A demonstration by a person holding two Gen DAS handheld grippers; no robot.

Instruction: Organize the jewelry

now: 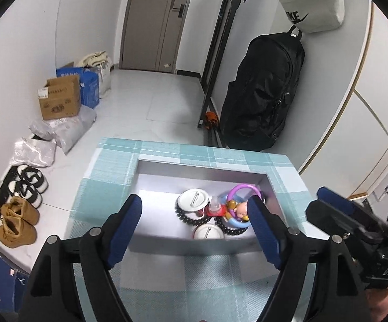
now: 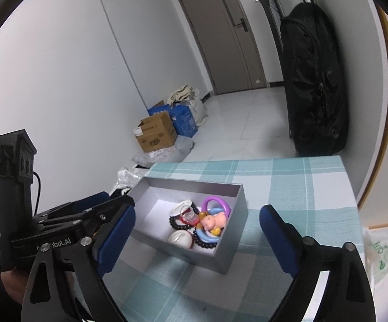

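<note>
Above the worktop (image 2: 301, 187), your left claw (image 1: 194, 228) and right claw (image 2: 196, 244) tilt downward toward the grey box (image 2: 231, 252), both spread, pinching nothing.

The right gripper (image 1: 336, 201) is mostly cut off at the frame edge, so can't tell its jaws there. Black bead bracelet (image 1: 191, 218) half buried under the white badge (image 1: 193, 199).
</note>
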